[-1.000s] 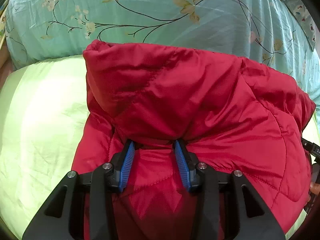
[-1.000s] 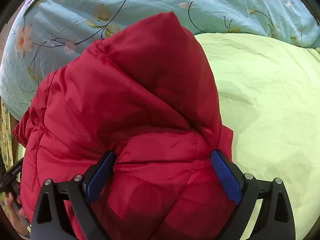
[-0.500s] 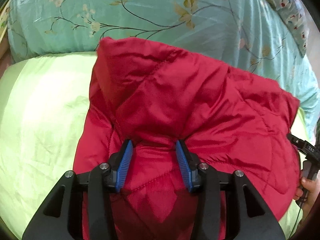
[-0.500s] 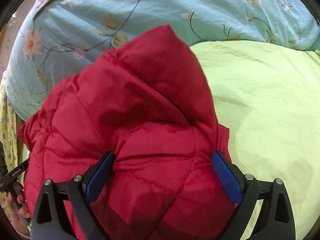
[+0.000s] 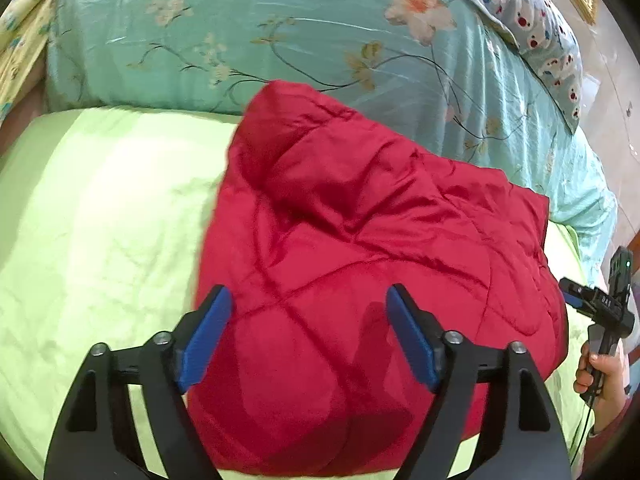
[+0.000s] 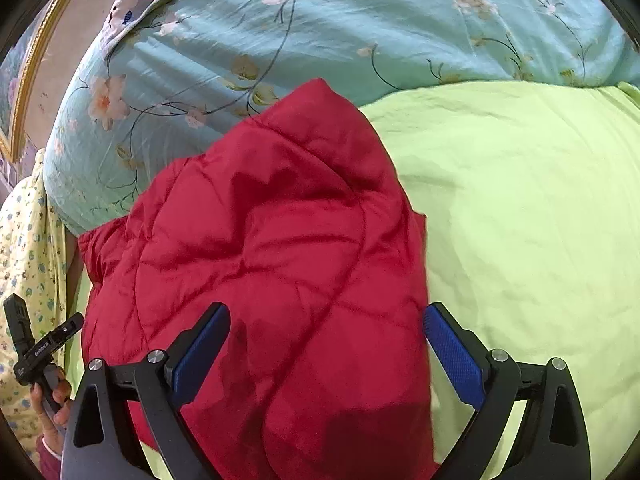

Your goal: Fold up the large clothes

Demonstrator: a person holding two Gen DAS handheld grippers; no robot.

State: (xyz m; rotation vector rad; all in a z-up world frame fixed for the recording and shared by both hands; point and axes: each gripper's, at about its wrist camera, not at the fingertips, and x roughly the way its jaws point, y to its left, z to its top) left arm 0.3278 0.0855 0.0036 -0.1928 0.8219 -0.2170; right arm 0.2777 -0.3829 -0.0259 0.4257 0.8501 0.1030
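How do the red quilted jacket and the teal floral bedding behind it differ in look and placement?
The red jacket is plain with stitched quilting lines; the teal floral bedding is printed with flowers and branches. The jacket lies folded in a compact bundle on the green sheet, while the bedding is a much wider bulk along the sheet's far edge. Both are soft, slightly shiny fabric, and the jacket's far corner reaches the bedding.

White lettering marks the black handheld gripper [image 5: 604, 304], seen also from the other side [image 6: 40, 350]; it is too small to read.
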